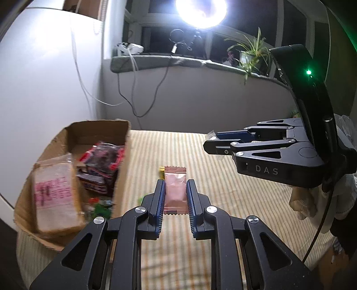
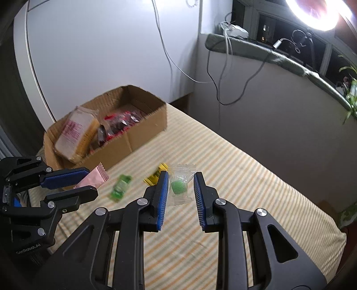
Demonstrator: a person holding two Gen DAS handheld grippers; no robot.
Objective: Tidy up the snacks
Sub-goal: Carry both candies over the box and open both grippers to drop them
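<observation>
My left gripper point(image 1: 175, 181) is shut on a pink snack packet point(image 1: 175, 194) and holds it above the striped cloth point(image 1: 223, 196). In the right wrist view that gripper point(image 2: 92, 181) sits at the left with the pink packet point(image 2: 99, 176) sticking out, close to the cardboard box point(image 2: 145, 133). My right gripper point(image 2: 180, 173) is shut on a clear packet with a green sweet point(image 2: 179, 185); it shows side-on in the left wrist view point(image 1: 208, 143). The open box point(image 1: 121, 156) holds a pale pack with pink print point(image 1: 53, 191) and dark red packets point(image 1: 100, 165).
A green packet point(image 2: 120, 188) and a yellow packet point(image 2: 155, 176) lie loose on the cloth between the box and my grippers. Behind stand a white cabinet point(image 2: 100, 55), a sill with cables point(image 2: 256, 48), a plant point(image 1: 252, 53) and a bright ring light point(image 1: 200, 11).
</observation>
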